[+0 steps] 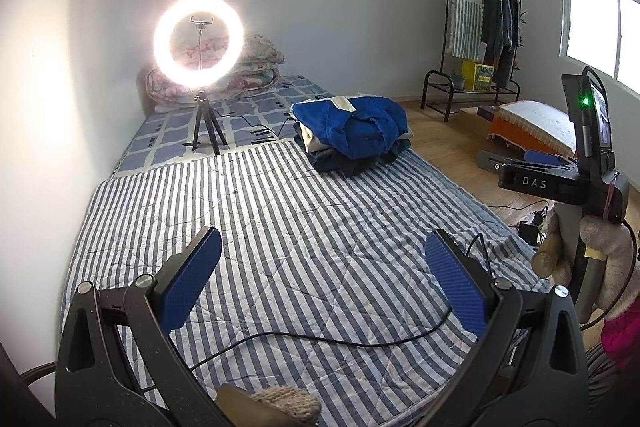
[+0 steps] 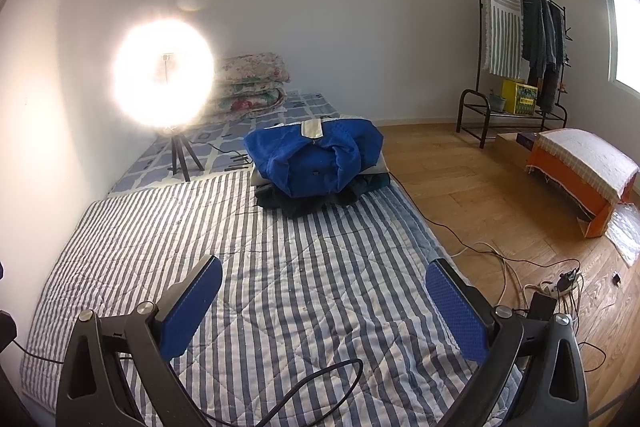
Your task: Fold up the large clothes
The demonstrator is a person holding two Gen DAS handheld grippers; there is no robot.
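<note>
A pile of folded clothes, topped by a blue garment (image 1: 352,127) (image 2: 314,157) with a beige collar strip, rests on darker pieces at the far right of the striped quilt (image 1: 280,211) (image 2: 280,259). My left gripper (image 1: 322,263) hangs open above the quilt's near part, nothing between its blue pads (image 1: 192,287). My right gripper (image 2: 324,291) is open too, above the quilt's near right side, empty. In the left wrist view the right gripper's body, marked DAS (image 1: 560,183), shows at the right edge, held by a gloved hand (image 1: 604,239).
A lit ring light on a tripod (image 1: 199,39) (image 2: 164,75) stands on the checked sheet behind the quilt, with folded floral blankets (image 1: 256,67) by the wall. Black cables (image 1: 320,341) (image 2: 320,375) cross the near quilt. A clothes rack (image 2: 520,39), an orange covered box (image 2: 580,171) and floor cables (image 2: 520,267) lie right.
</note>
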